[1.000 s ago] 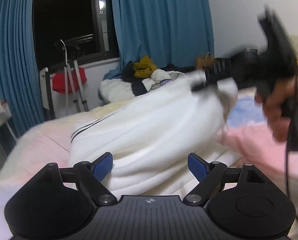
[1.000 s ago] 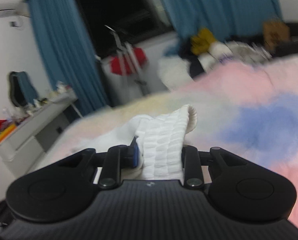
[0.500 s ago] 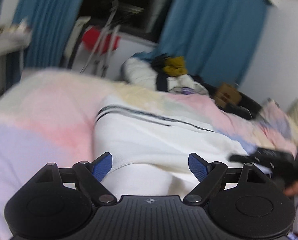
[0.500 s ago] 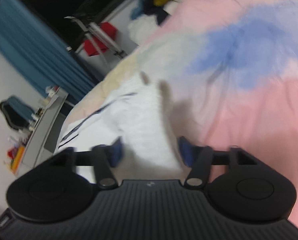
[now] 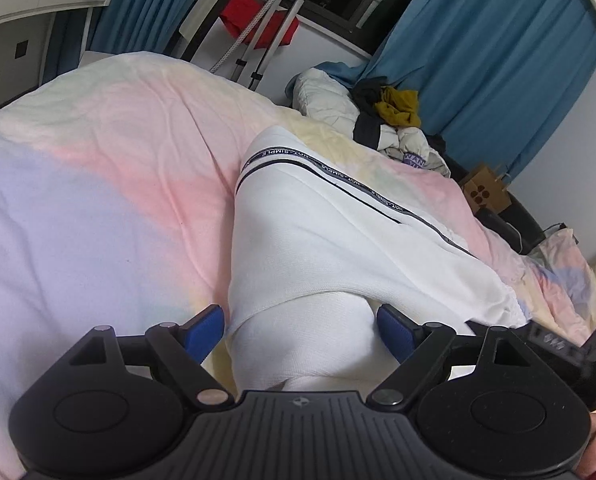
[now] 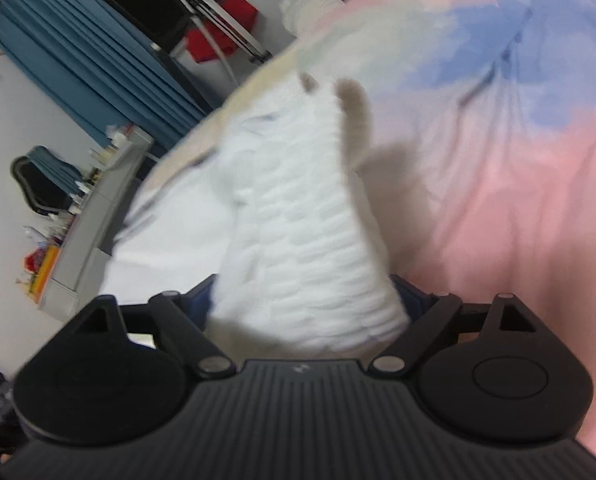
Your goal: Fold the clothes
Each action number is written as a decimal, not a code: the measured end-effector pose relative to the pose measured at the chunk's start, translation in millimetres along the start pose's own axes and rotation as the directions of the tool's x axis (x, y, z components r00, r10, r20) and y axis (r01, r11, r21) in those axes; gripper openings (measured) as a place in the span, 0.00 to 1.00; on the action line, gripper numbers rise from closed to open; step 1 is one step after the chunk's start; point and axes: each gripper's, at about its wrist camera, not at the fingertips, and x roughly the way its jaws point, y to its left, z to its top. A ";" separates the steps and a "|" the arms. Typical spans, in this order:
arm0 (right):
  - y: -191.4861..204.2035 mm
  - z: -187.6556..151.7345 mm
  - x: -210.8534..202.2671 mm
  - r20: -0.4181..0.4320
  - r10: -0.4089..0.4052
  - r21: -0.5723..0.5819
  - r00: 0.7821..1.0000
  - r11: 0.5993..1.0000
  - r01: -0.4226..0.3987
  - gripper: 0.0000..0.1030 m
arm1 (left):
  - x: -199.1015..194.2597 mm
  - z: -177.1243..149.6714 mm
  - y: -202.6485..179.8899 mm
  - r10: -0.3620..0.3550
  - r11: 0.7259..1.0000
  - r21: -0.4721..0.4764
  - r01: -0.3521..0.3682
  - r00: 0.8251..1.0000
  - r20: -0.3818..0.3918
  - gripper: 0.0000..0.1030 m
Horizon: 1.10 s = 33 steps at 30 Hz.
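Currently white trousers lie on bed, long axis toward far edge; near end between spread left tongs; right tongs wide, waistband between, ungripped.

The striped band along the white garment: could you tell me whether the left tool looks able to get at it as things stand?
Probably yes. The striped band lies exposed on top of the white garment, ahead of the left tool, with nothing over it. The tool stands open over the garment's near fold, so it would need to move forward.
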 end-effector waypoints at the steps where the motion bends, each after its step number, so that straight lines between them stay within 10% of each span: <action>1: 4.0 2.1 -6.2 0.023 0.034 0.004 0.999 0.999 -0.034 0.87 | 0.6 -0.5 1.8 -0.001 1.000 -0.009 0.001 1.000 -0.002 0.83; 5: 26.6 10.1 -29.4 0.114 0.151 -0.025 0.982 0.989 -0.149 0.86 | 2.3 -1.8 11.7 0.000 0.998 -0.058 0.000 1.000 -0.006 0.83; 10: 25.0 6.9 -14.4 0.112 0.066 -0.030 0.991 0.998 -0.063 0.86 | 13.6 -3.3 15.4 -0.018 0.997 -0.072 0.016 0.999 -0.032 0.83; 13: 19.9 3.7 -3.6 0.106 0.003 -0.021 0.994 1.000 -0.001 0.64 | 18.3 -8.4 13.7 -0.019 0.999 -0.039 0.018 0.999 -0.038 0.84; 23: 69.2 6.7 -33.3 0.227 0.010 -0.155 0.974 0.988 0.026 0.36 | -10.4 -5.1 -19.0 -0.023 1.000 0.003 0.023 0.997 0.071 0.44; 33: 82.4 54.5 -130.9 0.471 0.199 -0.204 0.859 0.973 -0.113 0.35 | -46.7 40.5 -120.5 -0.173 0.985 0.060 0.164 0.960 0.218 0.37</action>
